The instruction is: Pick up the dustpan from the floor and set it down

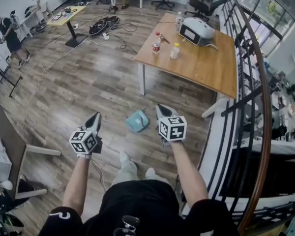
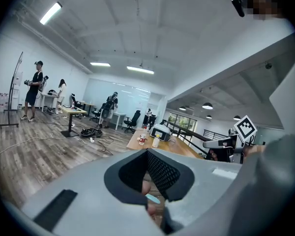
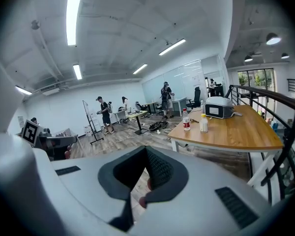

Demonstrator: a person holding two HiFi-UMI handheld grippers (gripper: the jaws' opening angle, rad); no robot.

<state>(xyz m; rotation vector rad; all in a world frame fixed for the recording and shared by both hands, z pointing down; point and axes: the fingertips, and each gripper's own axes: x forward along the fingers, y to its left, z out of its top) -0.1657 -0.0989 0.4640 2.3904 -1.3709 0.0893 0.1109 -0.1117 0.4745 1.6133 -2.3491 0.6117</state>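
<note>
Lying on wood floor (image 1: 88, 82), small teal dustpan (image 1: 137, 121), handle hard to distinguish

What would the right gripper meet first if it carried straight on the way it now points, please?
Probably the wooden floor just short of the table; the right gripper points slightly downward, and the dustpan lies left of that line.

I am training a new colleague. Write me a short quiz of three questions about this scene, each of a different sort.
1. True or false: the dustpan lies on the floor between the left gripper and the right gripper.
2. The dustpan's colour is: A red, B teal, C black.
3. Fill in: the two bottles stand on the wooden ____.
Key: 1 true; 2 B; 3 table.
</note>
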